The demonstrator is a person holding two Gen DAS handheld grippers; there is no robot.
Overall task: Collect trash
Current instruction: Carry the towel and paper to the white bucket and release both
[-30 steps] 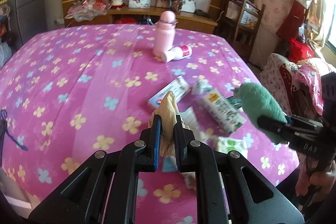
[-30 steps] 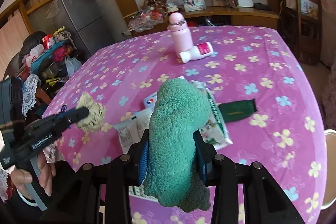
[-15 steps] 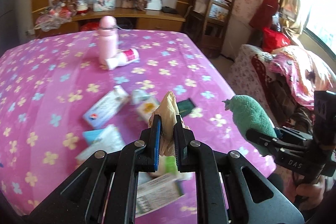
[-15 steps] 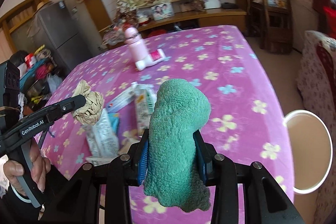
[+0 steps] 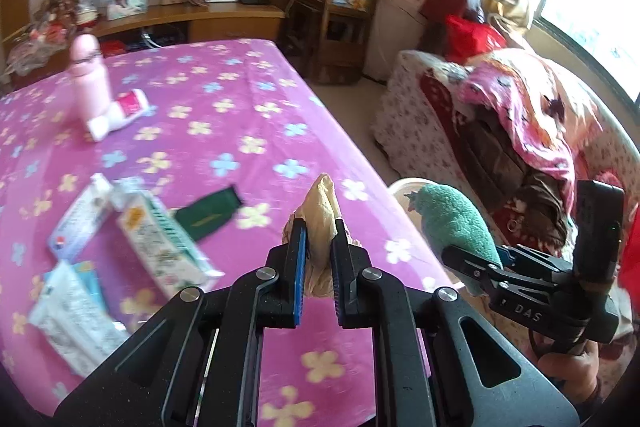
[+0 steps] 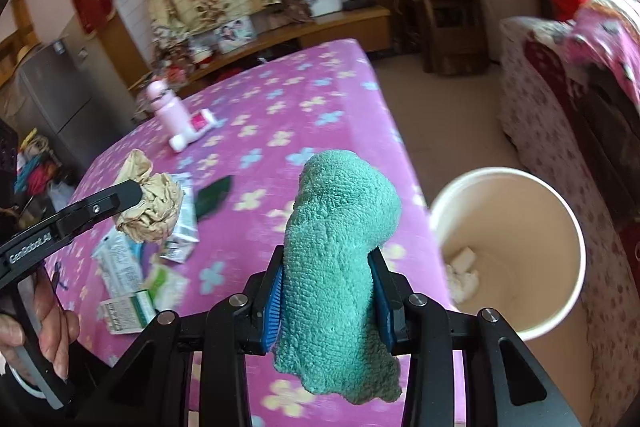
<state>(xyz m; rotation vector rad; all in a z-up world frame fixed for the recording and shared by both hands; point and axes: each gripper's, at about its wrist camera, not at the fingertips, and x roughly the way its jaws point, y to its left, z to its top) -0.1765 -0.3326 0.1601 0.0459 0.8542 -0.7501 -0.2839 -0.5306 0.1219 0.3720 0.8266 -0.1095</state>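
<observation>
My left gripper (image 5: 319,255) is shut on a crumpled tan paper ball (image 5: 320,211), held above the table's right edge; the ball also shows in the right wrist view (image 6: 154,209). My right gripper (image 6: 328,291) is shut on a green terry cloth (image 6: 340,239), also seen in the left wrist view (image 5: 456,223). A white bin (image 6: 508,251) stands on the floor beside the table, just right of the cloth, with white scraps at its bottom. Its rim peeks out behind the cloth in the left wrist view (image 5: 404,183).
Several wrappers and cartons (image 5: 160,239) and a dark green packet (image 5: 208,215) lie on the pink flowered tablecloth (image 5: 224,115). A pink bottle (image 5: 90,83) and a fallen white tube (image 5: 120,115) sit farther back. A covered sofa (image 5: 500,131) stands to the right.
Both grippers have swung right with their loads, from over the table toward its right edge. The white bin has come fully into the right wrist view.
</observation>
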